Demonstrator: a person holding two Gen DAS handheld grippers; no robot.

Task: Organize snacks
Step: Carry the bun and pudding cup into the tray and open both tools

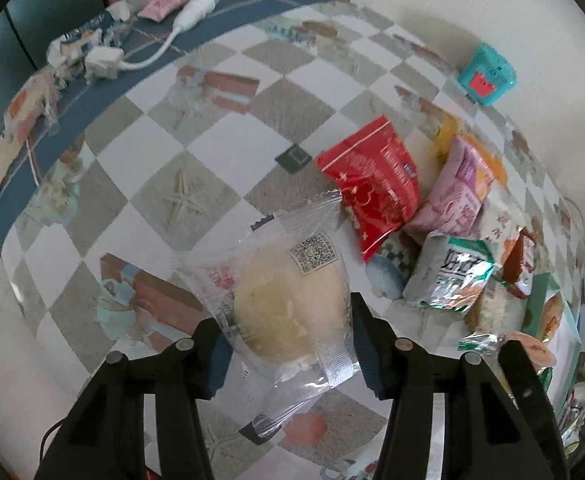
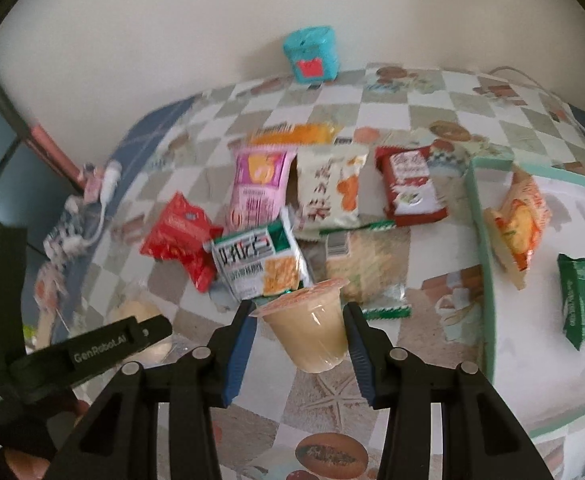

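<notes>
Left tongs [image 1: 288, 344] pinch clear-wrapped pastry [image 1: 288, 304] above counter [image 1: 196, 128]: soft, crushable, slick film; hold by the bun's sides. Right tongs [image 2: 298, 336] clamp pudding cup [image 2: 312, 324]: rigid walls, peelable lid, tilted beside tray [image 2: 488, 248].

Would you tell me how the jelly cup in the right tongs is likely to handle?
The jelly cup tapers toward its base and looks glossy, so it may slip downward between the right tongs. Its thin plastic walls probably flex if squeezed, which could strain the peel-off lid.
</notes>
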